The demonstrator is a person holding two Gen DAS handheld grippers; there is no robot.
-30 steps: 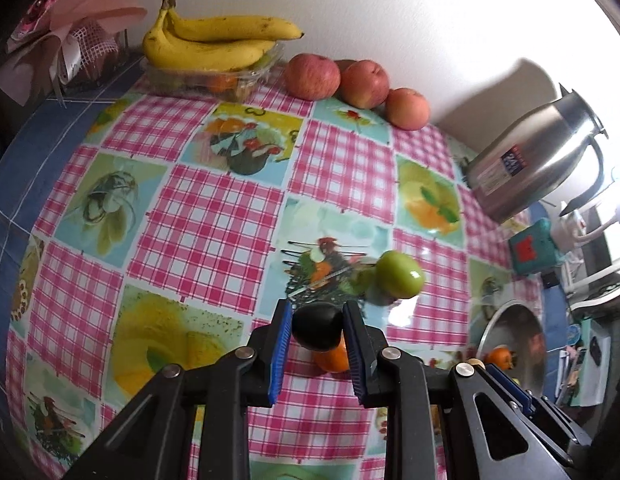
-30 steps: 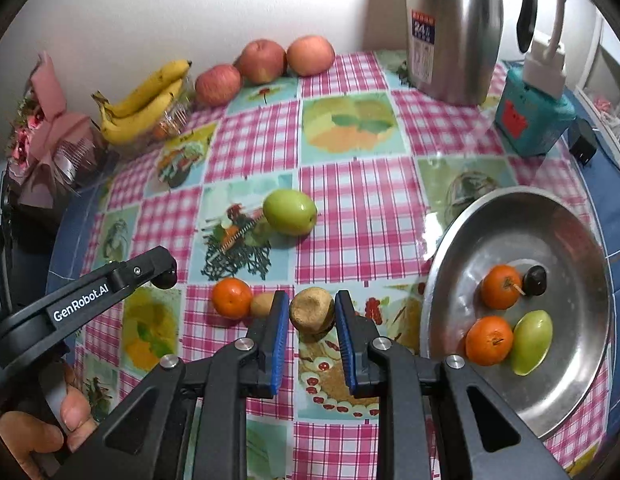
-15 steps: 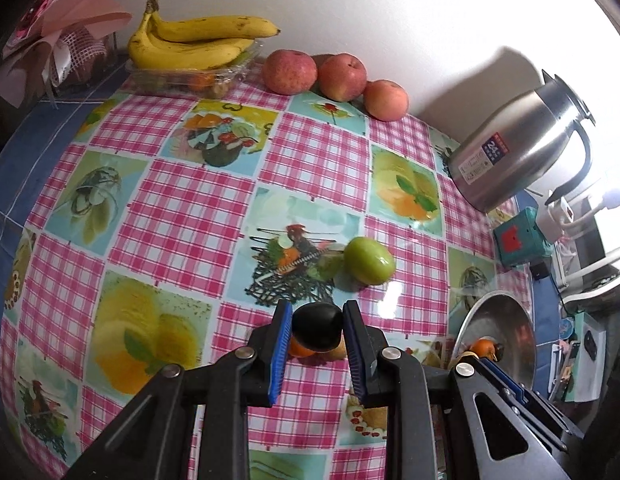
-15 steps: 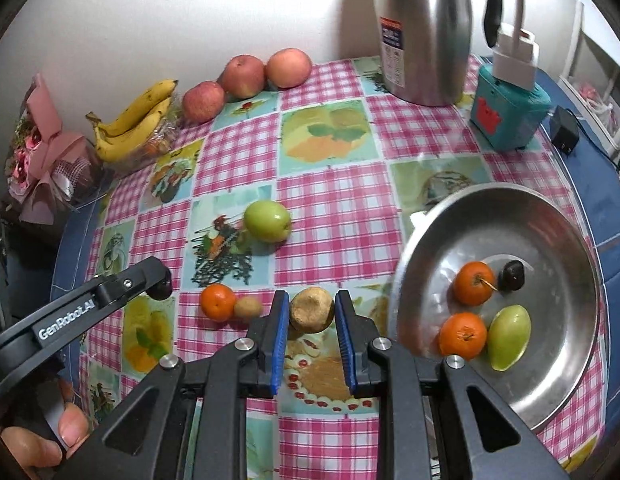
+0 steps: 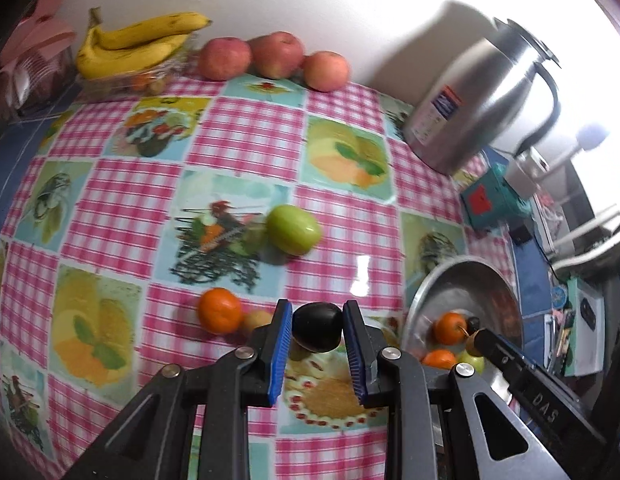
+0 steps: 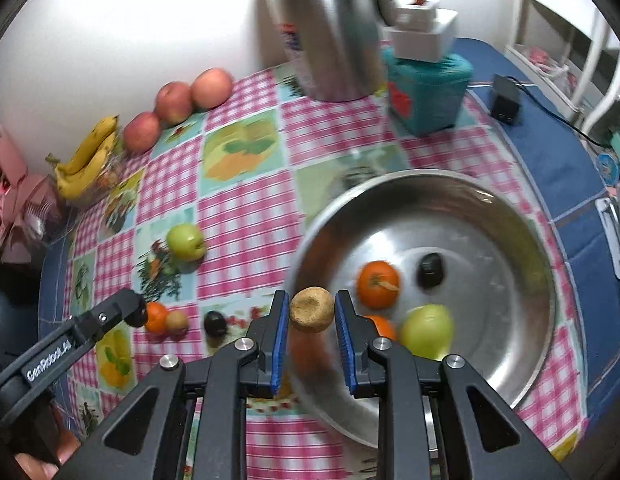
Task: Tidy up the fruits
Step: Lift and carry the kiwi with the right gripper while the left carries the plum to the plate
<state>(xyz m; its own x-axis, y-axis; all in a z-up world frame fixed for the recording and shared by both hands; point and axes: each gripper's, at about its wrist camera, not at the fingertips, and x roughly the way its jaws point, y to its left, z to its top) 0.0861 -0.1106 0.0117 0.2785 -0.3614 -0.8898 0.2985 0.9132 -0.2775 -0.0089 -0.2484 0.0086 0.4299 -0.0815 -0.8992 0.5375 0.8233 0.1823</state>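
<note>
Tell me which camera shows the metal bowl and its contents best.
The right wrist view: the metal bowl fills it, showing two oranges, a green fruit and a dark fruit inside. The left wrist view catches only part of the bowl at its right edge, partly hidden behind the other gripper.

Cloth (image 5: 246, 136): pink gingham with fruit-print squares. Bananas (image 5: 130, 46): yellow. Apples (image 5: 278, 54): red. Kettle (image 5: 478, 100): silver. Bowl (image 6: 510, 240): steel. Pads (image 5: 280, 352): blue. Box (image 6: 426, 92): teal.

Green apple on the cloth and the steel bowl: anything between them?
No: only bare checked cloth between the green apple and the steel bowl, in the right wrist view.
</note>
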